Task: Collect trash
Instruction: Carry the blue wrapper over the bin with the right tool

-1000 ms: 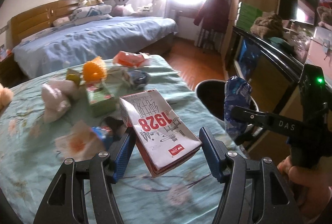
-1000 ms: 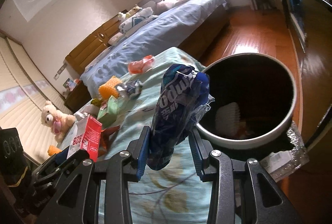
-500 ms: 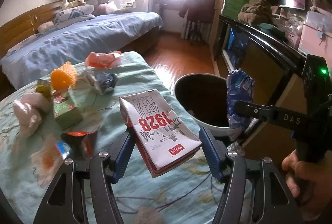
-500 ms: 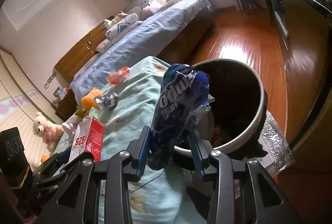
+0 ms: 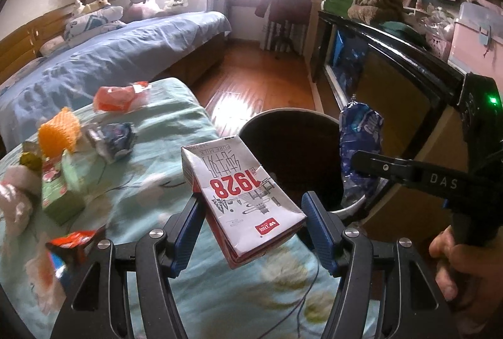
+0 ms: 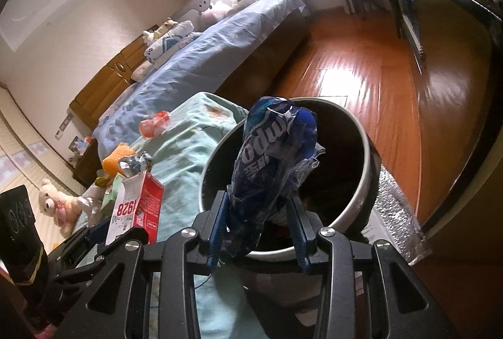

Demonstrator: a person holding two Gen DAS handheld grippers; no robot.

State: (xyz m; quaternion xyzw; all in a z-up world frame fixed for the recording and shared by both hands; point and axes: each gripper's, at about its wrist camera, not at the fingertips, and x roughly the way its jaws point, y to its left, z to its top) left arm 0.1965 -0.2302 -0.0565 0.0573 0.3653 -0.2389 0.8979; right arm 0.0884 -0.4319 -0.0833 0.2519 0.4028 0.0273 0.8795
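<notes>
**Carton and wrapper held at the bin**

A crumpled milk carton (image 5: 242, 197) is clamped between the part-open fingers of the left gripper (image 5: 253, 232), raised over the edge of a green bedspread (image 5: 163, 131) just beside the bin (image 5: 292, 147). A blue wrapper (image 6: 270, 163) is pinched upright in the narrower right gripper (image 6: 257, 232), above the bin's dark mouth. More litter is scattered on the bedspread.
</notes>
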